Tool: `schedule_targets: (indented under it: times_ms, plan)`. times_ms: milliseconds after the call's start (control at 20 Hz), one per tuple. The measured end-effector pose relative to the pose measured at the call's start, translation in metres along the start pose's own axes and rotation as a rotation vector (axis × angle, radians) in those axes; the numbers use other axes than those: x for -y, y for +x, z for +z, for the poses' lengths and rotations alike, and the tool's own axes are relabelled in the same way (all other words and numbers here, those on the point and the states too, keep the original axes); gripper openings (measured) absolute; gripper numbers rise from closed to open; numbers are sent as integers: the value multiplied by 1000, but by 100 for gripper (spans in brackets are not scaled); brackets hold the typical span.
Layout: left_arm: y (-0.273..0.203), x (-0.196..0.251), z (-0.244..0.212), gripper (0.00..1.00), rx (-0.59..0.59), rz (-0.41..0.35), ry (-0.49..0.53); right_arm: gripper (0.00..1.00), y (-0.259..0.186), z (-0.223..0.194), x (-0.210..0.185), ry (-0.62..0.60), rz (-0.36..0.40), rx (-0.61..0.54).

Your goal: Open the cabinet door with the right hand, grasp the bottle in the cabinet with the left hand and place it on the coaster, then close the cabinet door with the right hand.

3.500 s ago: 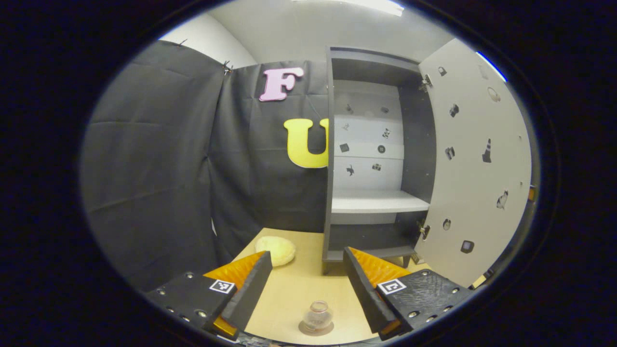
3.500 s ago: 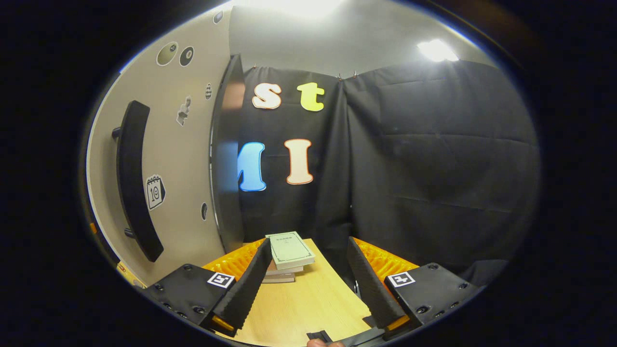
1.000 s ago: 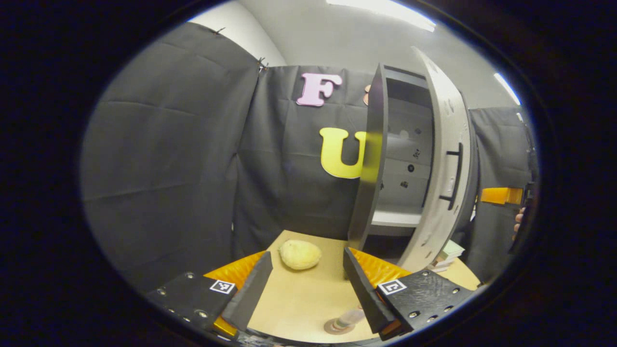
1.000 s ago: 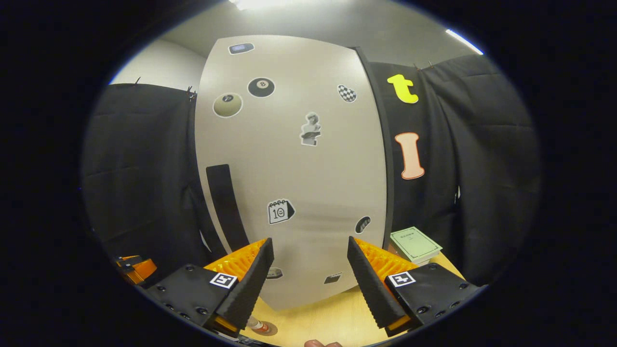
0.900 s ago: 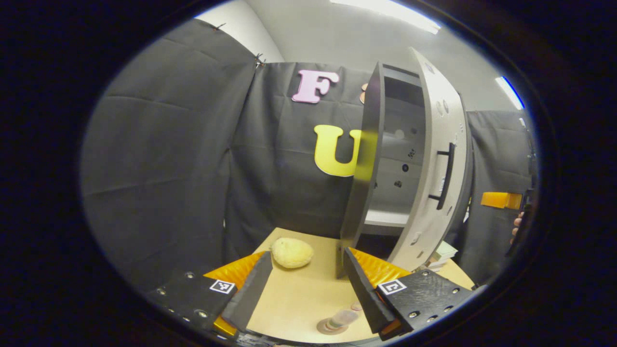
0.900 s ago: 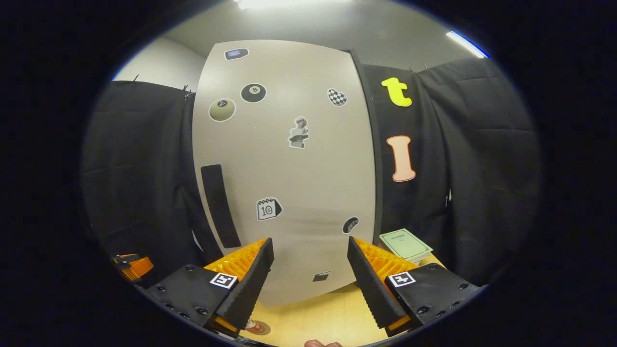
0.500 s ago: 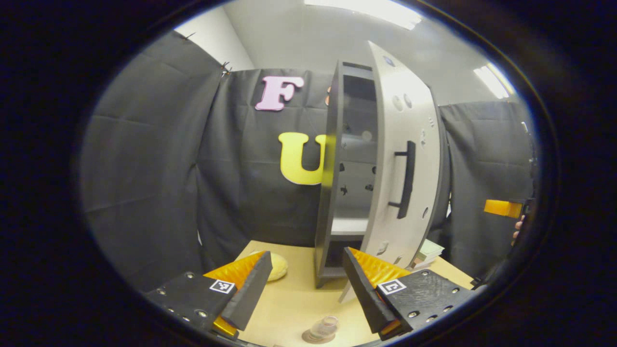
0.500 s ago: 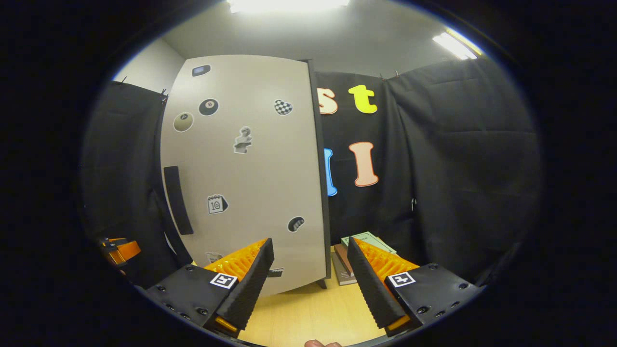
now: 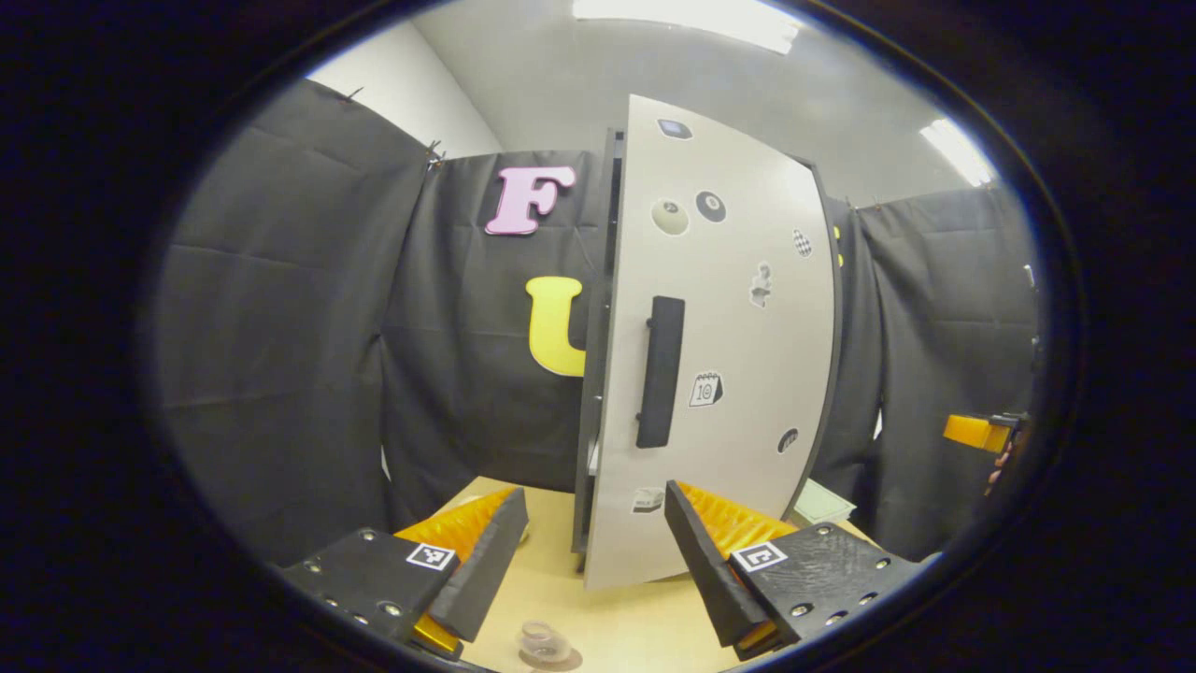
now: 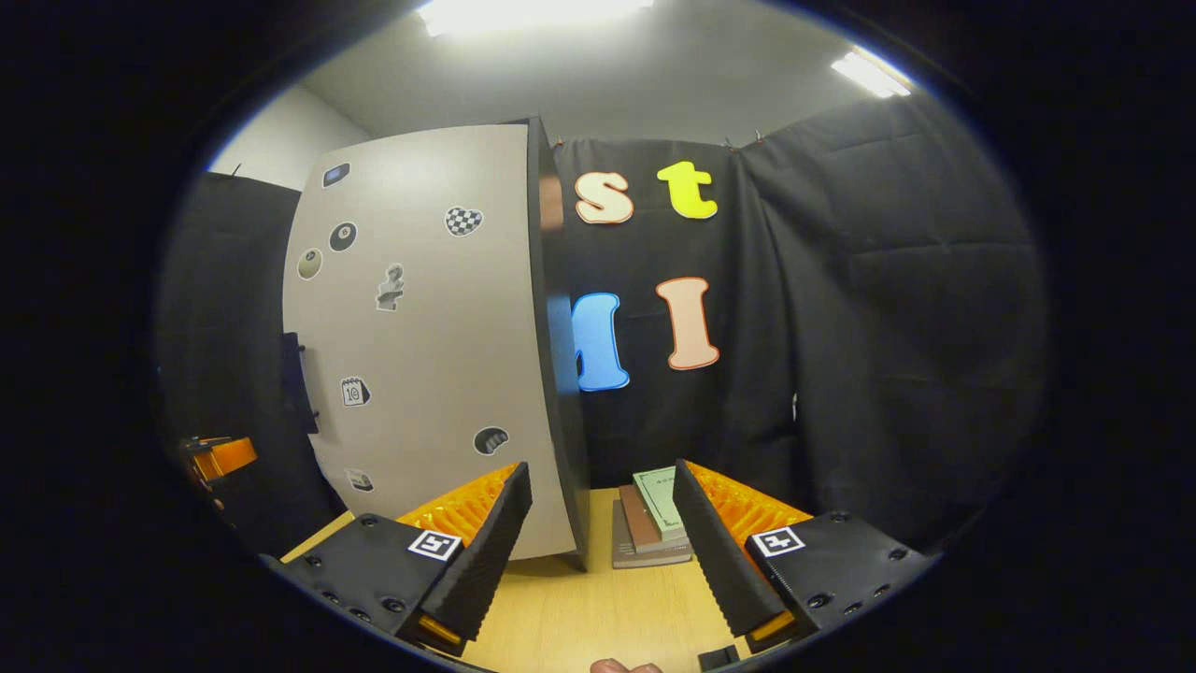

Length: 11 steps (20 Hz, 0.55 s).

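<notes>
Left gripper (image 9: 590,570) open, clear bottle (image 9: 542,641) on coaster, cabinet door (image 9: 719,346) nrly shut

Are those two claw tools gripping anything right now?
No. The left gripper and right gripper both stand open, nothing between their fingers; the small clear glass bottle sits free on the table.

I see a pale wooden worktop (image 9: 645,626). The cabinet (image 9: 710,374) stands on it toward the back edge. A stack of books (image 10: 649,528) lies just beside the cabinet's right side. Near the front edge, a coaster (image 9: 549,660) lies with the bottle (image 9: 542,641) on it.
</notes>
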<state>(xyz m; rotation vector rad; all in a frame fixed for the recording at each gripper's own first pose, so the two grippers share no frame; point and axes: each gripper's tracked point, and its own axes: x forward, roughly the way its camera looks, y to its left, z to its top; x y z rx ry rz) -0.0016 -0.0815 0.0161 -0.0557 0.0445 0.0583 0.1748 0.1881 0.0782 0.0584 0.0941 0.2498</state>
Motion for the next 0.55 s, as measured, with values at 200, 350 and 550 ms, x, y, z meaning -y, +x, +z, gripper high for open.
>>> schedule_targets:
  times_ms: [200, 350, 550]
  plan:
    - [-7, 20, 7, 88, 37, 27, 33, 97, 8, -5, 25, 1, 38, 1]
    - [-15, 31, 10, 89, 42, 37, 25, 98, 10, -13, 32, 26, 54, -30]
    - [-13, 31, 18, 89, 52, 75, -19, 98, 8, -16, 33, 61, 58, -36]
